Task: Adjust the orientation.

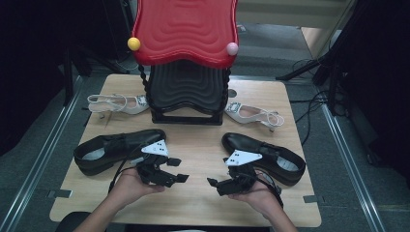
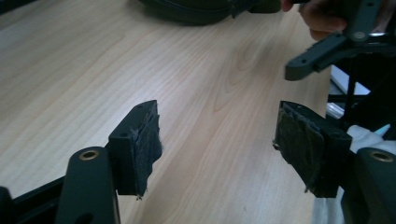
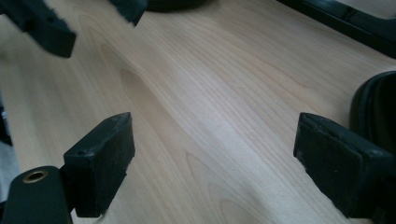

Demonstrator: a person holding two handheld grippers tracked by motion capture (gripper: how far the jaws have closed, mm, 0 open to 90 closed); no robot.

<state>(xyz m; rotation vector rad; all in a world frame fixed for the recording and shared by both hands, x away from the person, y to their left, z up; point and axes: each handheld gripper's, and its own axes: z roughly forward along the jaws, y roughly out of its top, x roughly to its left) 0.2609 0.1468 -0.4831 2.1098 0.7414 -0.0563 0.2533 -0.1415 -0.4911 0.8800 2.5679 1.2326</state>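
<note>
Two black shoes (image 1: pixel 116 148); two white sandals (image 1: pixel 117 103); left gripper (image 1: pixel 180 170) and right gripper (image 1: pixel 216 182) fingers spread, pinching nothing.

Bare worktop (image 1: pixel 193 145) strip lying open between left black shoe (image 1: pixel 113 149) and right black shoe (image 1: pixel 265 151); both grippers facing each other there, jaws gaping. Shoe rack (image 1: pixel 186 92) blocking far centre. White sandals (image 1: pixel 116 103) (image 1: pixel 254 115) flanking rack, narrowing rear corners.
</note>
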